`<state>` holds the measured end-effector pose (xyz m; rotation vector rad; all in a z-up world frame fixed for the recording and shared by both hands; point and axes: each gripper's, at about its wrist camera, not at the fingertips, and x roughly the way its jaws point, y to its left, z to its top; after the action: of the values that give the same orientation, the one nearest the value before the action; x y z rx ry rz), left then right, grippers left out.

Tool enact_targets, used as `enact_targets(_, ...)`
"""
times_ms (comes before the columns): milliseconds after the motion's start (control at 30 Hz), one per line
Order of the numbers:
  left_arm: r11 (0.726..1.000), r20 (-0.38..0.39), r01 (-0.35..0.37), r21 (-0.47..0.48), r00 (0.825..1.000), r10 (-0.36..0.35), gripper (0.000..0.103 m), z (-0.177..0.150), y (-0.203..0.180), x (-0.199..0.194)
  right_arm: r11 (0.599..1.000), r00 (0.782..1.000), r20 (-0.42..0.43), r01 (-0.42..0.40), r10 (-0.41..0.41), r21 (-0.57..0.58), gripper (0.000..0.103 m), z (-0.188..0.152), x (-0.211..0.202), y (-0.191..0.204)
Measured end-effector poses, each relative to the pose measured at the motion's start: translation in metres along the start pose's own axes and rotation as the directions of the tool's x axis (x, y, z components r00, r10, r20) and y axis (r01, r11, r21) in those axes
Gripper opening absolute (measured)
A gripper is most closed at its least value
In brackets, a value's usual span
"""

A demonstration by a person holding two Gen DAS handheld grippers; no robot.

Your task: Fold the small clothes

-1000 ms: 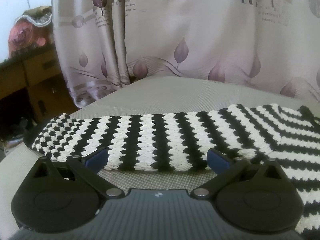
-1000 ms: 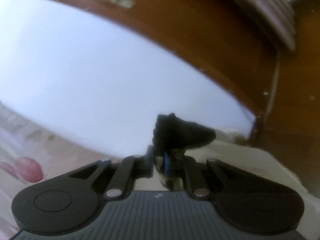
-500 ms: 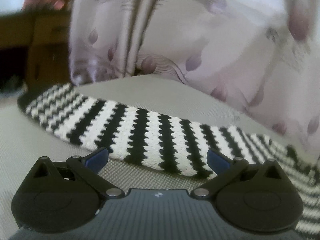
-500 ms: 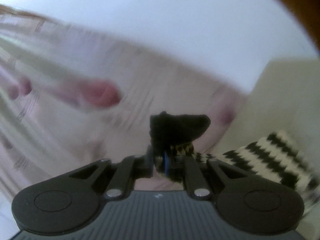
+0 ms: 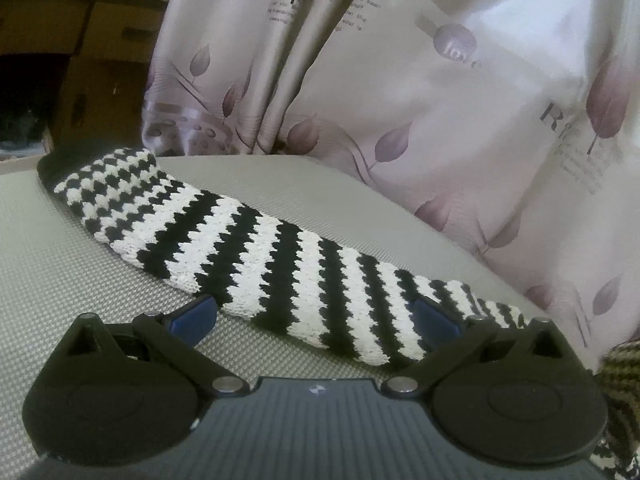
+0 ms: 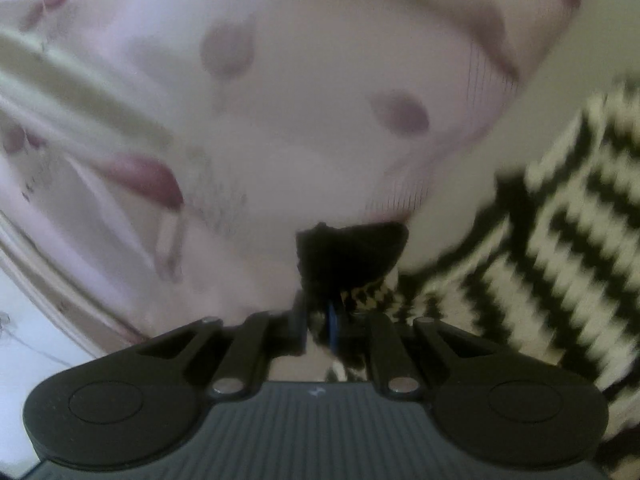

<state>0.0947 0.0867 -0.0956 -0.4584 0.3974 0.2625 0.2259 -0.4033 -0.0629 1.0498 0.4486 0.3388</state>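
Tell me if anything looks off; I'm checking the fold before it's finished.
Nothing damaged or spilled. The striped knit garment lies flat on the grey surface ahead of the open left gripper. The right gripper is shut on the garment's black edge, lifted mid-fold; that view is blurred.

A pale curtain (image 5: pixel 400 80) printed with purple leaves hangs behind the grey surface (image 5: pixel 60 264), beside a brown wooden cabinet (image 5: pixel 100 40).

The right wrist view is smeared: the pale leaf-printed curtain (image 6: pixel 280 80) shows only blotches. The black-and-white striped knitted garment (image 6: pixel 568 240) runs off the right edge, its black end partly hidden between the jaws.
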Motion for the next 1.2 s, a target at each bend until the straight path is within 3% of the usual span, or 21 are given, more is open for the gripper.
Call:
enact_targets(400,0.999,0.013,0.026,-0.02,1.0,-0.026,0.103,0.0,0.002,-0.002,0.975,0.987,-0.135,0.055,-0.085,-0.213,0.012,-0.057,0.06,0.022)
enact_targets(600,1.0,0.02,0.022,-0.016,1.0,-0.021,0.103,0.0,0.0,-0.004,0.932,0.968,-0.177,0.106,-0.175,-0.346,0.016,-0.079,0.083,0.027)
enact_targets(667,1.0,0.019,0.021,-0.017,1.0,-0.02,0.103,0.0,0.001,-0.003,0.919,0.955,-0.215,0.109,-0.203,-0.379,0.03,-0.086,0.088,0.028)
enact_targets(733,1.0,0.016,0.019,-0.017,1.0,-0.019,0.103,0.0,0.001,-0.003,0.918,0.951,-0.248,0.076,-0.184,-0.389,0.065,-0.089,0.089,0.032)
enact_targets(767,1.0,0.014,0.02,-0.02,1.0,-0.02,0.103,0.0,0.002,-0.003,0.913,0.952,-0.249,0.063,-0.176,-0.404,0.075,-0.09,0.088,0.036)
enact_targets(800,0.999,0.01,0.023,-0.026,1.0,-0.023,0.103,0.001,0.003,-0.002,0.905,0.954,-0.245,0.054,-0.172,-0.423,0.084,-0.091,0.085,0.041)
enact_targets(900,0.996,-0.021,0.051,-0.076,0.998,-0.052,0.103,0.004,0.013,0.002,0.883,0.958,-0.248,0.01,-0.142,-0.468,0.084,-0.094,0.068,0.056)
enact_targets(1033,0.979,-0.111,0.136,-0.154,0.982,-0.154,0.102,0.017,0.035,0.003,0.847,0.964,-0.243,-0.039,-0.108,-0.53,0.084,-0.096,0.015,0.072)
enact_targets(1133,0.962,-0.143,0.138,-0.234,0.974,-0.175,0.1,0.024,0.061,-0.008,0.811,0.975,-0.192,-0.025,-0.108,-0.584,0.084,-0.095,-0.041,0.072)
enact_targets(1200,0.947,-0.142,0.11,-0.301,0.977,-0.159,0.098,0.031,0.082,-0.014,0.818,0.981,-0.153,0.006,-0.115,-0.575,0.084,-0.09,-0.077,0.063)
